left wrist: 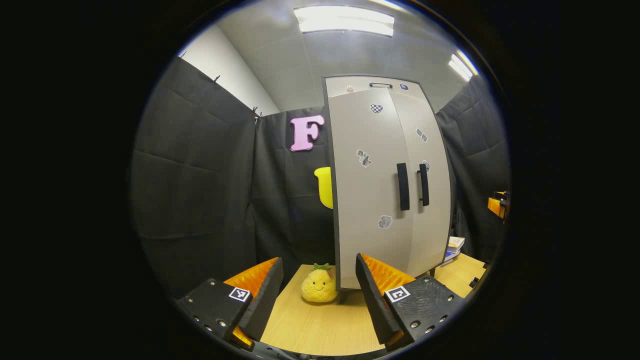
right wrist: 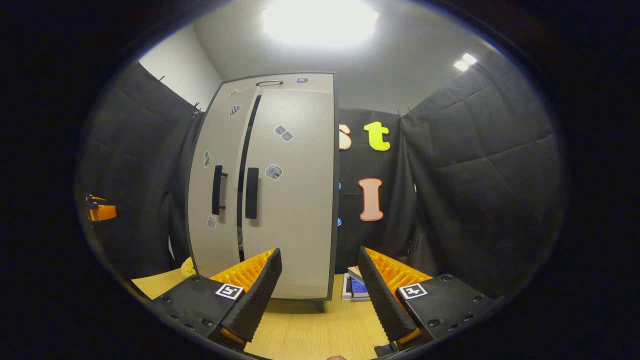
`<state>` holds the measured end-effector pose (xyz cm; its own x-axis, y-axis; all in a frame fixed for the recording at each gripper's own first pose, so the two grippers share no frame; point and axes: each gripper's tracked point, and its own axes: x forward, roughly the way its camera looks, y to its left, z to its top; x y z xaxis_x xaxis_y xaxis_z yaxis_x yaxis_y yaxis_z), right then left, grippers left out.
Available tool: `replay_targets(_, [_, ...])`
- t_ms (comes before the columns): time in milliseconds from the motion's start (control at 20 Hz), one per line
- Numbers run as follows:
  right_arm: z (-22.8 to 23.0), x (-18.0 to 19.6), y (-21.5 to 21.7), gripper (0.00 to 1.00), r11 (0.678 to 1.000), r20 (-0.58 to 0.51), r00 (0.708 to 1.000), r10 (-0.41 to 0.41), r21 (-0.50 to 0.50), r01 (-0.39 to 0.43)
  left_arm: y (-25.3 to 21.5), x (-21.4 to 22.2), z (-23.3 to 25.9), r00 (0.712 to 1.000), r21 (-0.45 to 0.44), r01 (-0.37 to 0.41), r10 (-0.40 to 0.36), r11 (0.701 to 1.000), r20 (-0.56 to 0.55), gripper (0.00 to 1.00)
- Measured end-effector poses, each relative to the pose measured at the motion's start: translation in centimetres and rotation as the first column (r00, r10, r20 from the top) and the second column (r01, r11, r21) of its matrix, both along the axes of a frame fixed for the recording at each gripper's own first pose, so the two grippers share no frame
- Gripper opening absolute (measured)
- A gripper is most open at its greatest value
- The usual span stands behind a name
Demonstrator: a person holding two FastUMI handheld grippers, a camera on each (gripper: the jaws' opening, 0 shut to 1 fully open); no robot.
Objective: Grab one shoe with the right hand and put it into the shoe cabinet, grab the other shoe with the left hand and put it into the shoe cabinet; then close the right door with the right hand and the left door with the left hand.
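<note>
The tall grey shoe cabinet (left wrist: 385, 200) stands on the wooden table, right of centre in the left gripper view. Its two doors meet flush there, with the two black handles (left wrist: 403, 186) side by side. In the right gripper view the cabinet (right wrist: 290, 200) stands left of centre, and a narrow dark gap runs between its doors beside the handles (right wrist: 251, 192). My left gripper (left wrist: 319, 265) is open and holds nothing, a short way from the cabinet's left front corner. My right gripper (right wrist: 320, 252) is also open with nothing between its fingers, facing the right door.
A yellow pineapple plush (left wrist: 319, 285) sits on the table (left wrist: 320, 325) left of the cabinet's foot. A few books (right wrist: 357, 286) lie at the cabinet's right side. An orange part of the other gripper shows at the edge of each view (left wrist: 497, 205) (right wrist: 100, 210). Black cloth walls close in all around.
</note>
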<state>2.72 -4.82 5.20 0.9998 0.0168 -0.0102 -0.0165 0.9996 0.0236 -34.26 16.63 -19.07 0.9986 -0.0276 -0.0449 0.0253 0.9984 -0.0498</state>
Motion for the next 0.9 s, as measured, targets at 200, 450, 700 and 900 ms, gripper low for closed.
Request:
replay_targets(200, [0.0, 0.2, -0.1, 0.97, 1.000, 0.002, 1.000, 0.003, 0.000, -0.003, 0.0, 0.1, -0.4, 1.000, 0.010, -0.012, 0.012, 1.000, -0.013, 0.78])
replay_targets(450, [-0.1, 0.2, -0.4, 0.96, 1.000, 0.002, 1.000, 0.002, -0.001, -0.002, -0.4, 0.3, -0.5, 1.000, 0.021, -0.016, 0.016, 1.000, -0.010, 0.78])
replay_targets(700, [0.0, 0.5, -0.7, 0.95, 1.000, 0.000, 1.000, -0.002, -0.007, 0.002, -0.3, 0.3, -0.5, 1.000, 0.023, -0.016, 0.016, 1.000, -0.011, 0.80])
replay_targets(900, [0.1, 0.7, -1.0, 0.96, 1.000, 0.002, 1.000, -0.005, -0.006, 0.005, -0.5, 0.4, -0.6, 1.000, 0.026, -0.010, 0.010, 1.000, -0.008, 0.81])
